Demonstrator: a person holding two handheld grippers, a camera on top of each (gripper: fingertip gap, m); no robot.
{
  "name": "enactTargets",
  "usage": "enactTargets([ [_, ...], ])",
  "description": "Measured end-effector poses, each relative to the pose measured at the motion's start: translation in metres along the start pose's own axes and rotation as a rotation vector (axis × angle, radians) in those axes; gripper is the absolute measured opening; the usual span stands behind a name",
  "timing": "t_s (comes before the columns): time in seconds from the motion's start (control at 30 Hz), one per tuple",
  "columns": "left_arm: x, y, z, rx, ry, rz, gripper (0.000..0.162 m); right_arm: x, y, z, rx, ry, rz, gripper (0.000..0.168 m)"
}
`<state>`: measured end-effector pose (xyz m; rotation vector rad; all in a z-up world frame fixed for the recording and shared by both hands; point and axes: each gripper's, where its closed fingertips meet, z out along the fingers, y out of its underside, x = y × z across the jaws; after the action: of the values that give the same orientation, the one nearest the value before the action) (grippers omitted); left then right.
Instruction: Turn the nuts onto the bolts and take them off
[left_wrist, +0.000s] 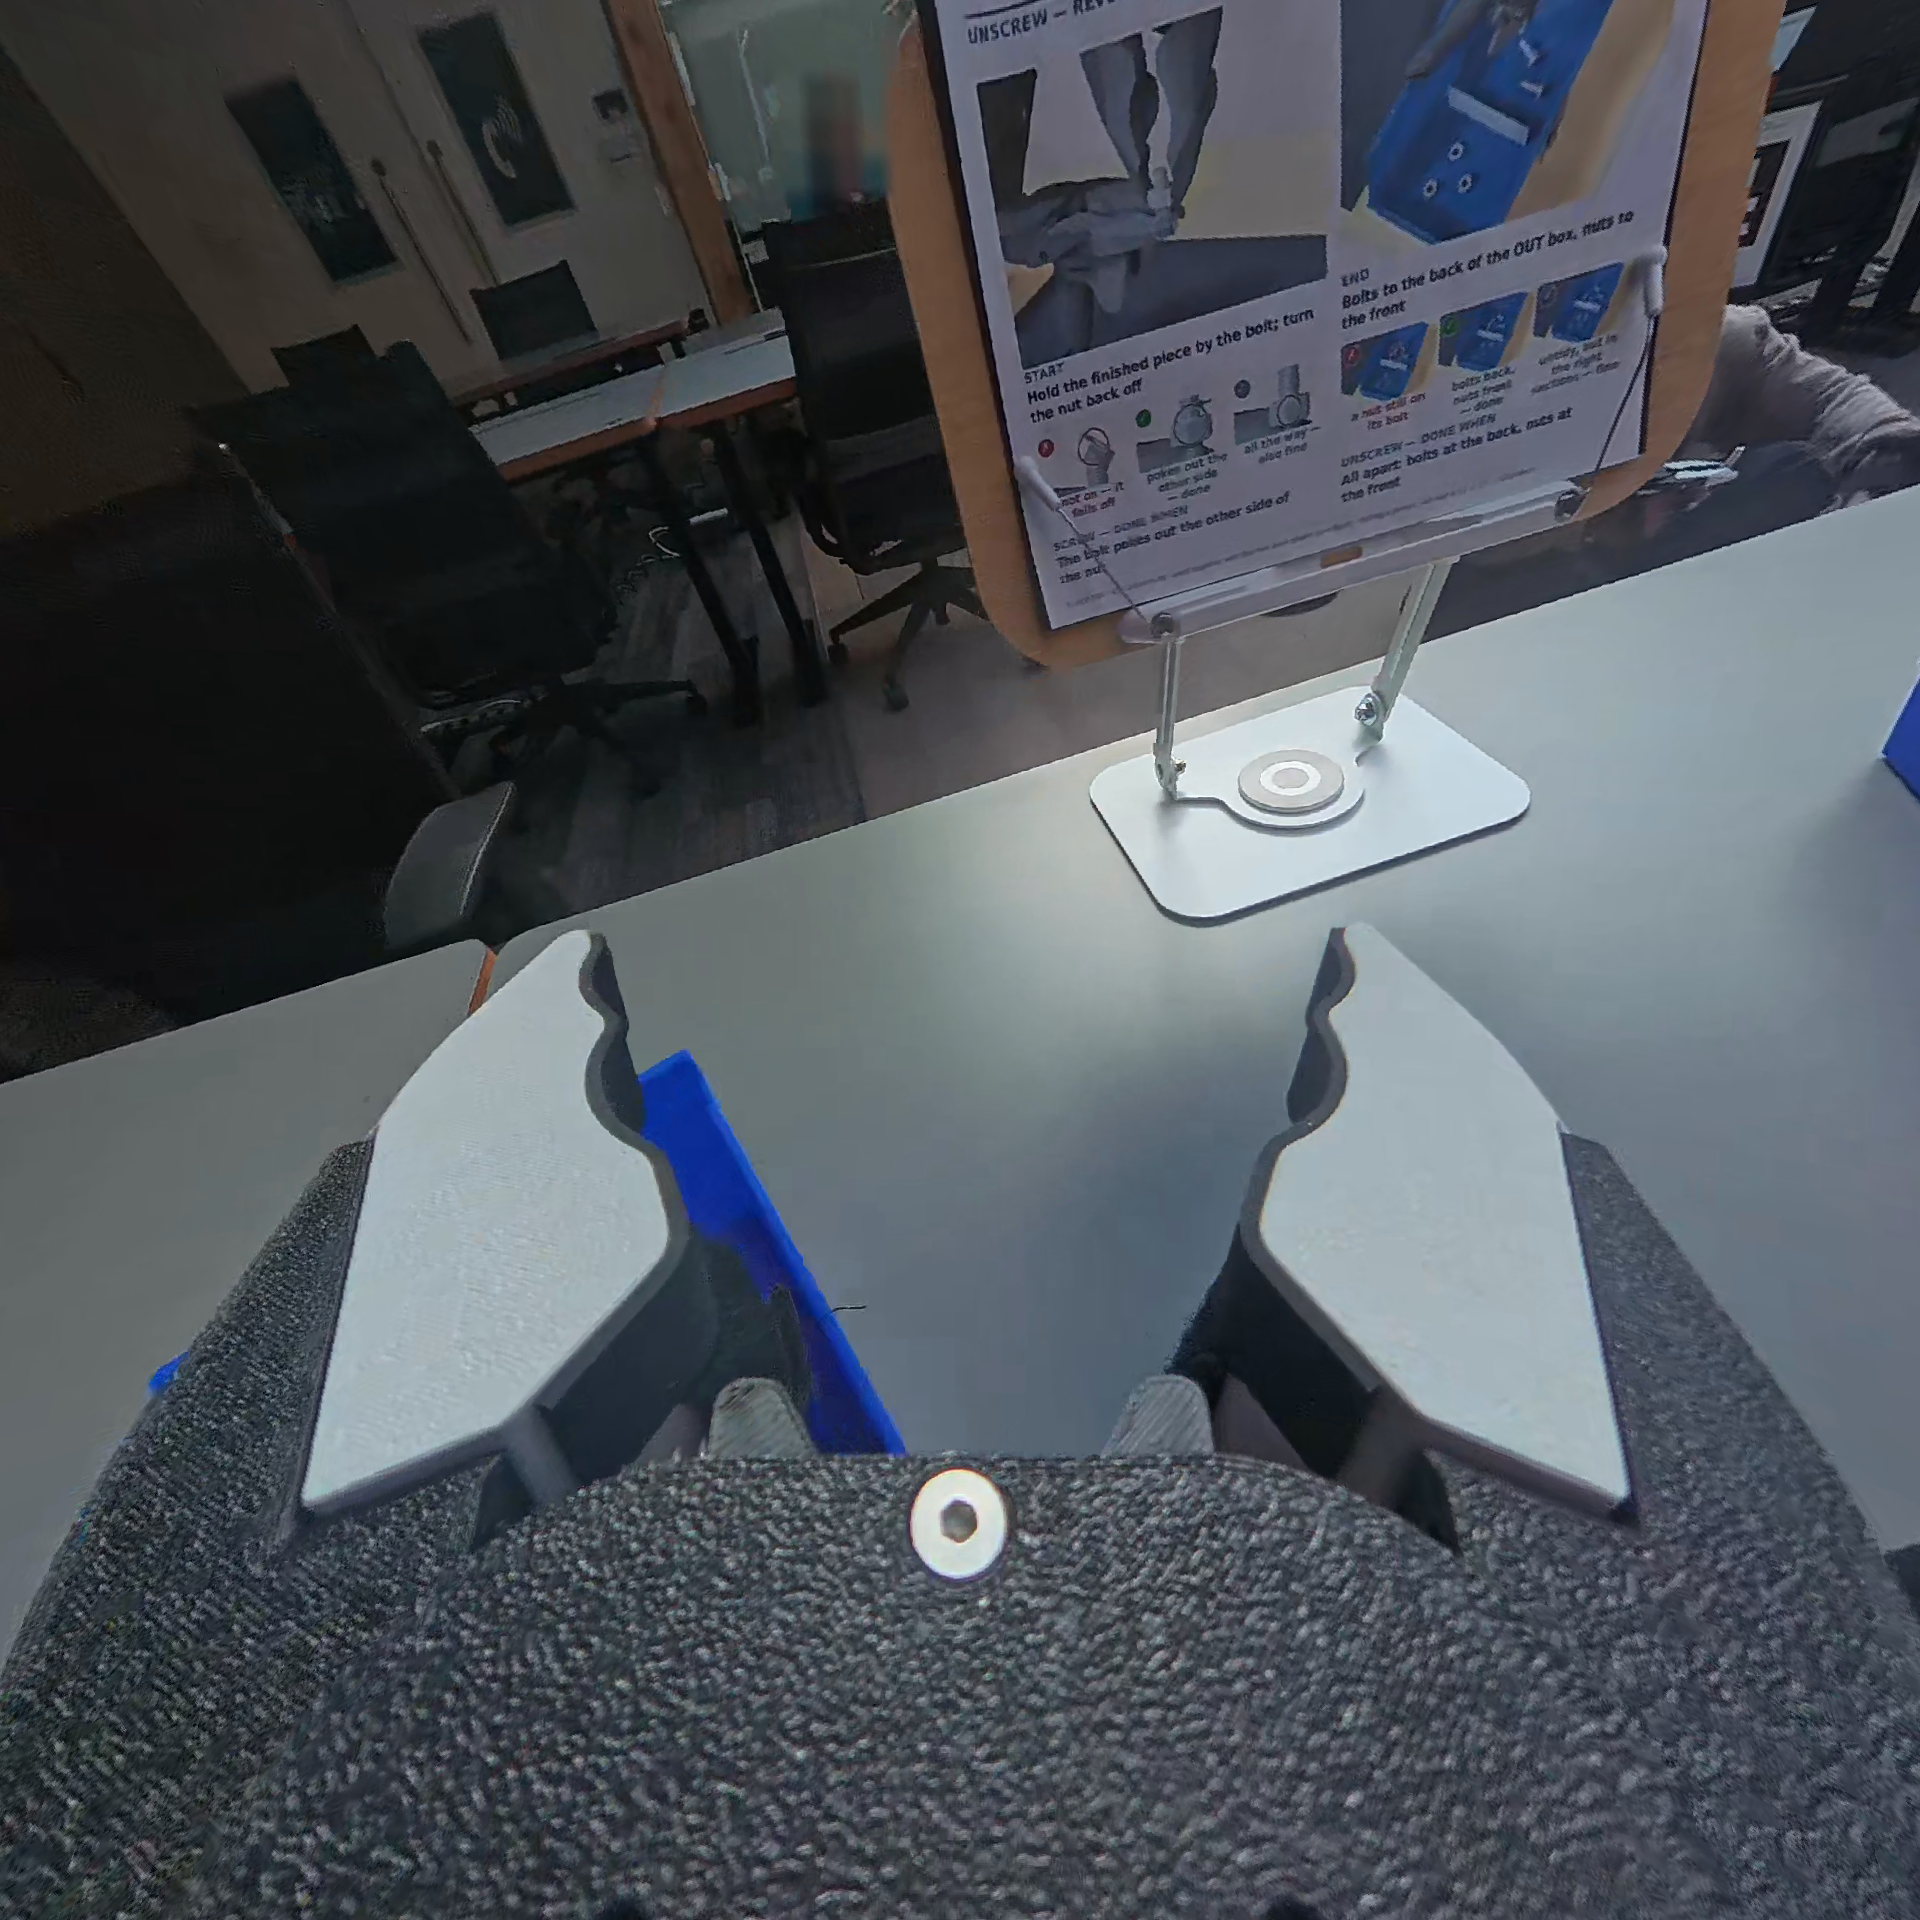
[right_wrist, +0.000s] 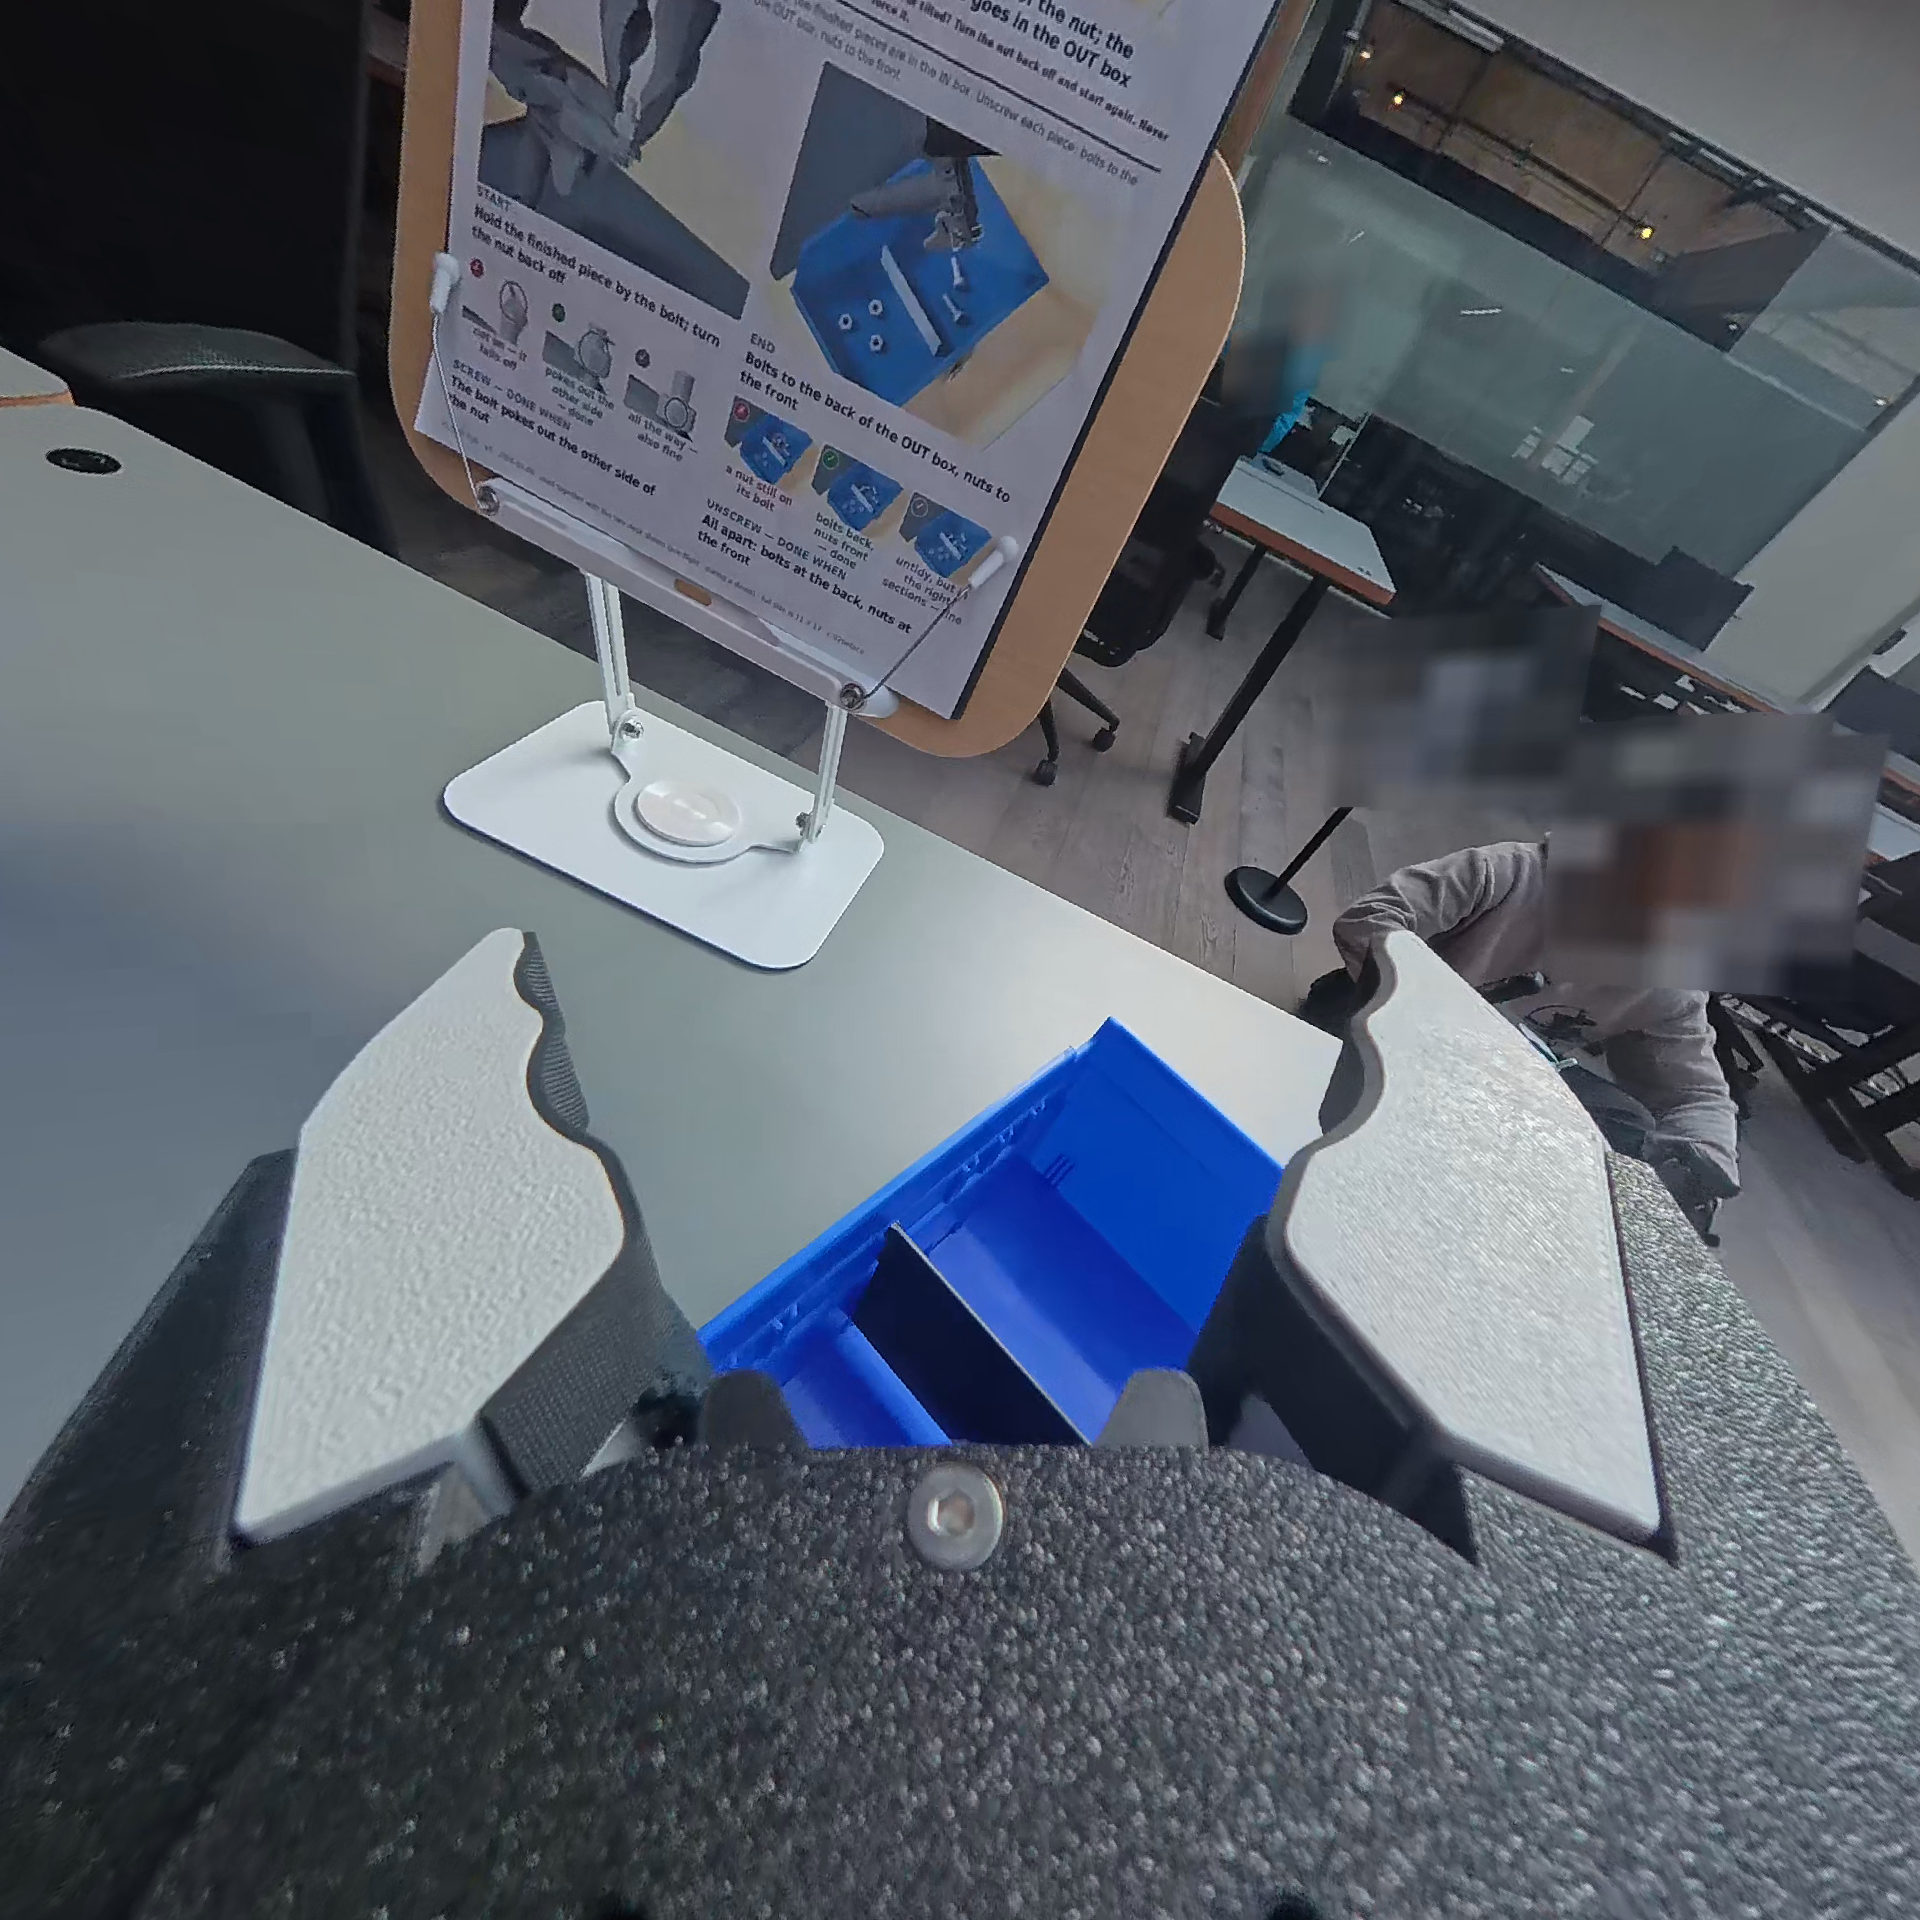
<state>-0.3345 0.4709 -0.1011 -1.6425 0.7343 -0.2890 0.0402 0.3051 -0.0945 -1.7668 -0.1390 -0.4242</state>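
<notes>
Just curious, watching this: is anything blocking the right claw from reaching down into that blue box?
Nothing visible does. The right claw is open above the blue box, whose top is uncovered. Only a dark divider stands inside it, splitting it into sections.

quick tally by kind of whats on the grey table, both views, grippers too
blue bins: 2, one beside the left gripper at, one with a dark divider below the right gripper at
document stand: 1
grippers: 2, jaws apart
nuts, bolts: 0 visible
total: 5
</notes>
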Motion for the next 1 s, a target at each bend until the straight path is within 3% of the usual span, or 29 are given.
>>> enactTargets([
  [0.47,-0.103,0.103,-0.047,-0.298,-0.145,-0.214,0.108,-0.013,0.001,-0.003,-0.016,-0.064,-0.006,0.136],
  [0.6,-0.111,0.145,-0.043,-0.434,-0.125,-0.272,0.104,-0.015,0.004,0.0,-0.031,-0.077,-0.01,0.136],
  [0.8,-0.115,0.184,-0.016,-0.532,-0.104,-0.307,0.083,-0.012,0.004,-0.001,-0.031,-0.068,-0.015,0.135],
  [1.0,-0.119,0.227,-0.001,-0.694,-0.139,-0.3,0.08,-0.006,0.004,-0.004,-0.022,-0.056,-0.009,0.134],
])
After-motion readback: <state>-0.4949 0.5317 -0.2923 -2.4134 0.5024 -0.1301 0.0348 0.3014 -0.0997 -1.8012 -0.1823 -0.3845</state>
